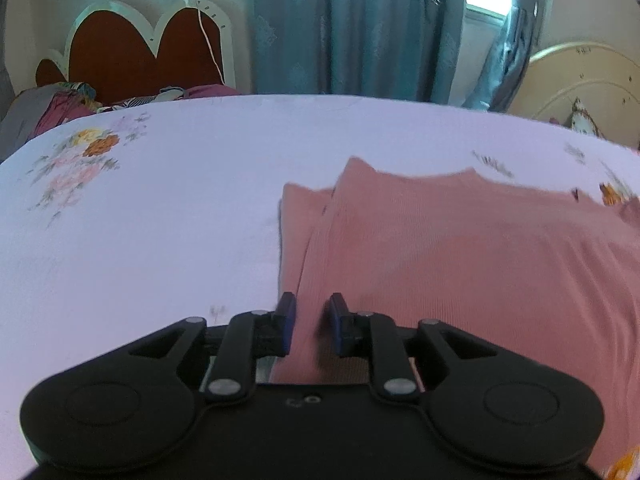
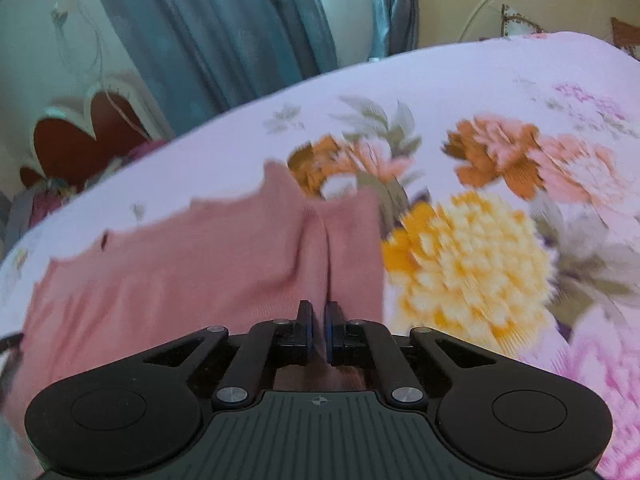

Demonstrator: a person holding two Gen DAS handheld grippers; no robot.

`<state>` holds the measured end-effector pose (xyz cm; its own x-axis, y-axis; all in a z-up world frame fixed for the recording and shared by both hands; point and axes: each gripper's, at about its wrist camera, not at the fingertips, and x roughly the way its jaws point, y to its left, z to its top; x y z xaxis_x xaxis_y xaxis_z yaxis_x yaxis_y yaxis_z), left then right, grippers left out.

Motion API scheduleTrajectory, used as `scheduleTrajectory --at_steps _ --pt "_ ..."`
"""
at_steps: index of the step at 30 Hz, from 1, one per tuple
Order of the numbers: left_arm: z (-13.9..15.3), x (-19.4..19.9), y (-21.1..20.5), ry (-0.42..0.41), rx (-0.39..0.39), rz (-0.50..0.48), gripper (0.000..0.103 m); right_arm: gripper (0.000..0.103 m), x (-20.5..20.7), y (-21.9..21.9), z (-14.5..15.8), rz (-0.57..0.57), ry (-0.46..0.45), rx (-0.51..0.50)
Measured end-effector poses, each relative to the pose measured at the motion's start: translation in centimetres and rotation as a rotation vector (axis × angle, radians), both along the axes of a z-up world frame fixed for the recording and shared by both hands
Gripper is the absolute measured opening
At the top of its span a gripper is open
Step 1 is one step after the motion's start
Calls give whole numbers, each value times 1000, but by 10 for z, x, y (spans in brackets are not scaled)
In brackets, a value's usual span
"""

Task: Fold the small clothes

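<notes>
A pink ribbed garment lies on the floral bedsheet, with a sleeve folded in along its left side. My left gripper sits low over the garment's left edge. Its jaws stand a little apart, pink cloth shows in the gap, and the pads do not clearly press on it. In the right wrist view the same garment spreads to the left. My right gripper is shut on a raised crease of it near the right edge. The cloth under both gripper bodies is hidden.
The bedsheet carries large orange, yellow and pink flowers right of the garment. A red heart-shaped headboard and piled clothes are at the far left. Blue curtains hang behind the bed, and a cream headboard stands at the far right.
</notes>
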<state>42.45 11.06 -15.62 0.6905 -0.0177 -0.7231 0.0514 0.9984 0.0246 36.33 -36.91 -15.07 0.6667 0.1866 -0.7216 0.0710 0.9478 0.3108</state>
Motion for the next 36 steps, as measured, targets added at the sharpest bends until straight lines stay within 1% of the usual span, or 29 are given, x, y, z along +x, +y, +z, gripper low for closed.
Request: scheduleTrajectory --at_steps 3,4,5,6,7,8,9,10,11,12,13,15,16,17,19,20,21,22,24,25,26,28,30,32,36 --pt "-2 -5 -2 3 1 2 19 4 -10 4 -1 11 0 -2" --pt "-1 -4 -2 4 0 4 19 7 -11 5 -1 11 0 1" --pt "-1 -4 -3 7 -3 4 19 16 -12 6 -1 12 -5 1" --pt "-1 -4 -5 8 -2 3 19 23 -13 8 0 19 -8 6" --pt "-1 -4 -6 6 6 0 19 27 -14 10 0 24 -8 6" --pt "-2 -5 -7 1 20 1 18 27 -14 14 0 30 -5 -16" --pt "-3 -6 -9 -4 38 5 13 25 -15 17 0 32 -1 -45" --pt "-4 -7 -9 -10 52 12 10 13 -16 19 0 30 0 -64" --pt "-5 -8 -10 -16 59 17 9 3 -17 19 1 20 8 -75" --pt "-4 -9 -10 -23 64 21 8 3 -19 16 3 -4 14 -76" --pt "-3 -12 -10 -34 74 24 7 2 -23 12 6 -26 13 -57" --pt "-3 -16 -10 -47 91 31 7 2 -34 -5 8 -105 8 17" --pt "-5 -16 -9 -40 91 28 7 2 -35 -12 -1 -133 56 23" --pt "-8 -16 -9 -41 94 26 7 2 -38 -16 -5 -127 51 30" --pt "-7 -15 -11 -39 103 19 7 2 -36 -10 3 -96 56 0" --pt "-5 -15 -10 -36 96 17 7 2 -34 -5 8 -75 51 -28" --pt "-2 -16 -9 -40 71 10 7 3 -35 0 14 -71 30 -75" --pt "2 -18 -8 -46 66 8 8 3 -37 4 20 -80 -4 -119" --pt "11 -28 -6 -77 59 5 14 12 -40 10 32 -96 -54 -155" --pt "16 -32 -6 -92 49 -1 19 19 -43 13 38 -96 -80 -147" --pt "20 -36 -7 -108 53 -5 20 21 -44 18 43 -89 -100 -140" --pt "29 -44 -12 -140 51 -21 19 21 -43 35 51 -50 -128 -139" --pt "37 -49 -19 -152 25 -43 20 21 -40 55 56 -4 -150 -130" --pt "39 -49 -32 -145 0 -78 21 21 -34 76 54 36 -152 -109" --pt "28 -41 -59 -97 -43 -127 22 21 -17 126 41 120 -136 -109"
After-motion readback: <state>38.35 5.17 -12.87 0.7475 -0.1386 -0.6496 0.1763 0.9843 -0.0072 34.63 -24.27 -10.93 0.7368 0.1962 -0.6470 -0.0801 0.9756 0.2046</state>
